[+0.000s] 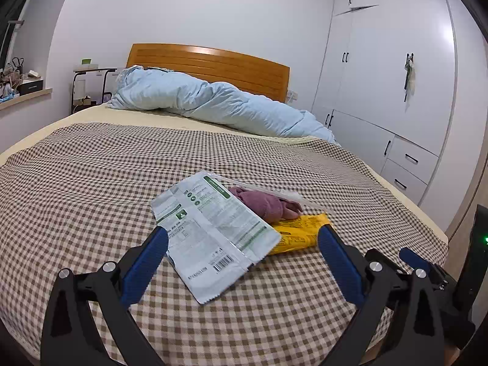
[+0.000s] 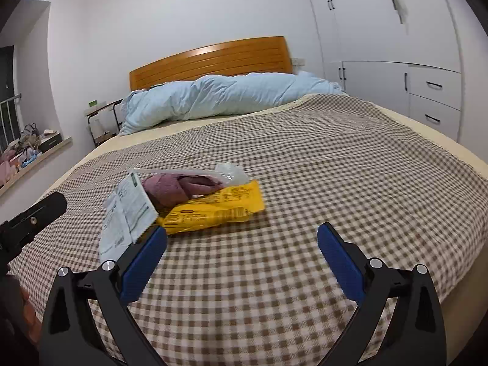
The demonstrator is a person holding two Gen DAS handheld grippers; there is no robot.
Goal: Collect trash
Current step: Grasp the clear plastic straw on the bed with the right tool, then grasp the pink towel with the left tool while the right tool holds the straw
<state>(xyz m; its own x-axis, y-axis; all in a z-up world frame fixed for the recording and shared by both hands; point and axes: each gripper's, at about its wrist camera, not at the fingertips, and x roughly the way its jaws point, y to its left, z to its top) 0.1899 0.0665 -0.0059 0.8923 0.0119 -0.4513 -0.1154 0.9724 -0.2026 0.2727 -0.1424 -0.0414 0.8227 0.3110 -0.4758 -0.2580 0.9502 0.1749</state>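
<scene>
A: Left gripper (image 1: 242, 238) spread wide, nothing between the blue pads. It hangs low over the checked cover (image 1: 91, 183) with the white wrapper (image 1: 213, 228) lying flat between the fingers, probably lined up so closing would catch its near edge.

B: Right gripper (image 2: 242, 238) likewise spread and empty. It faces bare cover, with the yellow packet (image 2: 213, 210) just ahead and to its left. Judged staged for that packet.

A: Trash sits in one heap near the bed's foot. White wrapper overlaps the yellow packet; a clear bag (image 2: 225, 172) holding something pink (image 2: 170, 189) lies behind, touching both.

B: No bin visible in either view. Quilt (image 1: 198, 97) is bunched at the headboard (image 1: 213, 61), well apart from the heap.

A: Risk: thin wrapper on soft fabric; pads may pinch cover too.
</scene>
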